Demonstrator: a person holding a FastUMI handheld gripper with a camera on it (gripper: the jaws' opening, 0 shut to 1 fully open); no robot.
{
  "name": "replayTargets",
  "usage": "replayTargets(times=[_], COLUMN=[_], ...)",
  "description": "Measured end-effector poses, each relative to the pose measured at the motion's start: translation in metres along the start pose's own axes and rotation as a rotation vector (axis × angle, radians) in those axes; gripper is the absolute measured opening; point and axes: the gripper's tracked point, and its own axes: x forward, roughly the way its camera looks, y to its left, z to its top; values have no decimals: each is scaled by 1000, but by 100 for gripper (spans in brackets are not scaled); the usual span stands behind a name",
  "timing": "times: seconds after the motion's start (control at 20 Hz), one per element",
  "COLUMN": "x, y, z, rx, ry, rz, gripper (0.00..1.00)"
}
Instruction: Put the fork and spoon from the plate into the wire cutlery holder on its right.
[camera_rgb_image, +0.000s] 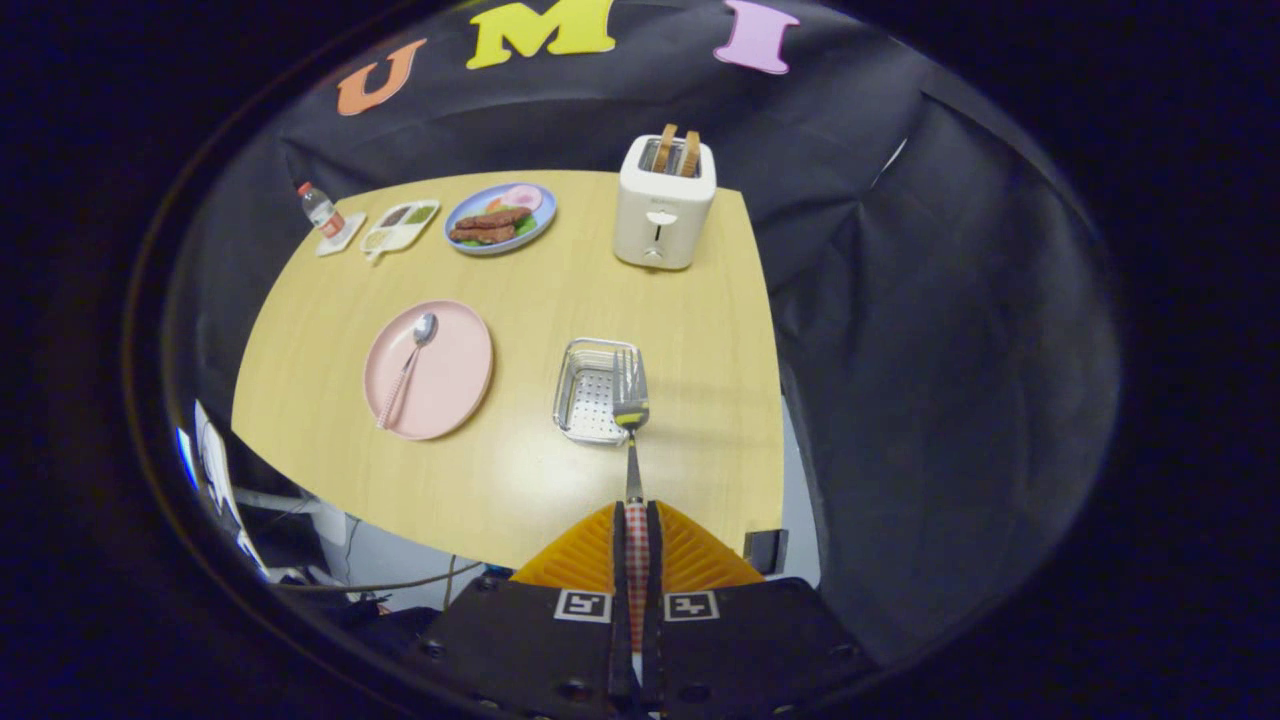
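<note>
Fork (632, 400), thin stiff metal and light, is pinched by its checked handle in the tool (637, 515), prongs over the holder (590, 400) at centre. Spoon (410, 362), probably slippery, lies on the plate (455, 385), centre left; best held mid-handle.

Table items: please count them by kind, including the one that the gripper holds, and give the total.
Plates: 2, pink plate, blue plate
Cutlery: 2, spoon, fork clamped in the gripper
Wire cutlery holder: 1
Toaster: 1
Bottle: 1
Divided tray: 1
Total: 8
</note>
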Motion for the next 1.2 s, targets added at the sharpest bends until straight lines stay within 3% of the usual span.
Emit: replayTargets(times=[0.25,0.85,1.2], x=[24,81,103], y=[3,13,14], z=[9,30,43], rx=[51,26,-5], ry=[209,544,588], rz=[32,45,69], gripper=[5,5,4])
